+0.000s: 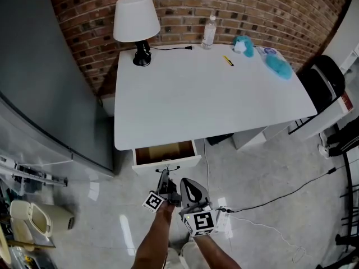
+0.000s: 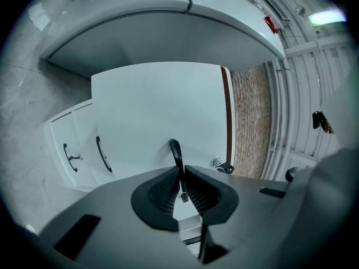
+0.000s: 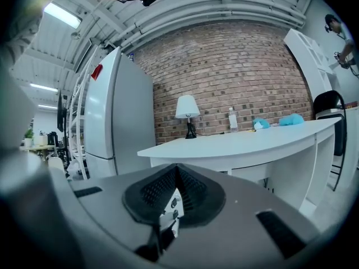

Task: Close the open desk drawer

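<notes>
Head view: the open white drawer (image 1: 164,152) with a brown wooden inside juts from the front edge of the white bench (image 1: 207,94), low in the frame's centre. Just below it, the left gripper (image 1: 164,181) meets the thin black curved handle (image 1: 166,168). The right gripper (image 1: 189,192) sits beside it on the right.

Left gripper view: the fingers are clamped on the handle (image 2: 176,149) at mid-frame.

Right gripper view: the fingers are together with nothing between them, and the bench (image 3: 252,142) crosses the middle.

White lamp (image 1: 136,18), clear bottle (image 1: 209,32) and blue cloth (image 1: 277,65) sit near the brick wall (image 1: 252,4).
</notes>
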`<action>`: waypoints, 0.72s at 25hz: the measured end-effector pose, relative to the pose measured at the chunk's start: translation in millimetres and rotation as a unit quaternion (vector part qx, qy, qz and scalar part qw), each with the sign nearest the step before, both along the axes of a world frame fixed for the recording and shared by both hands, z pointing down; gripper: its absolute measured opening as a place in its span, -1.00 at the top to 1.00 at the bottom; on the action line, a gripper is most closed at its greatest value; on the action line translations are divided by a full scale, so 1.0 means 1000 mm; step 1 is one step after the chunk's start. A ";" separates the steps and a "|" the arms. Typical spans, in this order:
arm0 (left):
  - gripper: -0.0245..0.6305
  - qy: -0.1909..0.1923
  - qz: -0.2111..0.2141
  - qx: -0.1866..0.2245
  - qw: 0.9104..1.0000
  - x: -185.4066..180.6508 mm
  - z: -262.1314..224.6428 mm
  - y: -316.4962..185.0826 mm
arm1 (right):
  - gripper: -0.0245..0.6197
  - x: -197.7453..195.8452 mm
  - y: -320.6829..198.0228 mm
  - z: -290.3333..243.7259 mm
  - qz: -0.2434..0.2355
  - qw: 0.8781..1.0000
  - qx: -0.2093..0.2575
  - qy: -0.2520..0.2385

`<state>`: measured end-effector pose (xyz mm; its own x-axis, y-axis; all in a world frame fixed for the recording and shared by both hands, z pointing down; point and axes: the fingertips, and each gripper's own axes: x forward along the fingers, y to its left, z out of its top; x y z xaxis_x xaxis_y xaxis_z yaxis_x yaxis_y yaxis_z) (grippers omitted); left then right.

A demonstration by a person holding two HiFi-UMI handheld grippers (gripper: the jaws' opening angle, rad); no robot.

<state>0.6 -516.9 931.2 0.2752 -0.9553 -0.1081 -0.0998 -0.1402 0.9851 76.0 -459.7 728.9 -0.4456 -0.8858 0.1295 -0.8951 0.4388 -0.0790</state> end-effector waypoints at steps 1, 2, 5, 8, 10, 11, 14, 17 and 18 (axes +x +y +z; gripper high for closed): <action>0.83 0.006 -0.001 0.000 1.000 0.000 -0.001 -0.004 | 0.89 0.000 0.000 0.001 0.000 1.000 -0.001 0.001; 0.84 0.012 -0.003 0.000 1.000 0.001 -0.002 -0.008 | 0.89 0.000 0.000 0.002 -0.001 1.000 -0.001 0.003; 0.85 0.020 -0.005 0.001 1.000 0.000 -0.008 -0.019 | 0.89 -0.001 -0.002 0.002 -0.001 1.000 -0.003 0.002; 0.85 0.016 -0.005 -0.002 1.000 -0.003 -0.006 -0.028 | 0.89 -0.004 -0.006 0.001 -0.005 1.000 0.002 -0.007; 0.85 0.020 -0.004 -0.001 1.000 -0.002 -0.006 -0.034 | 0.89 -0.005 -0.008 0.002 -0.006 1.000 0.000 -0.005; 0.85 0.023 -0.004 0.000 1.000 -0.002 -0.006 -0.036 | 0.89 -0.005 -0.009 0.002 -0.005 1.000 -0.002 -0.004; 0.85 0.026 -0.009 0.006 1.000 -0.005 -0.007 -0.042 | 0.89 -0.008 -0.011 0.003 -0.006 1.000 -0.003 -0.003; 0.85 0.025 -0.012 0.003 1.000 -0.006 -0.004 -0.047 | 0.89 -0.007 -0.013 0.006 -0.004 1.000 -0.004 -0.003; 0.85 0.021 -0.011 0.000 1.000 -0.006 -0.002 -0.048 | 0.89 -0.006 -0.013 0.007 -0.003 1.000 -0.005 -0.003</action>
<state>-5.3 -565.1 929.6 0.2498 -0.9609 -0.1191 -0.0616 -0.1385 0.9884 70.2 -472.7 735.9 -0.4516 -0.8818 0.1359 -0.8920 0.4430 -0.0895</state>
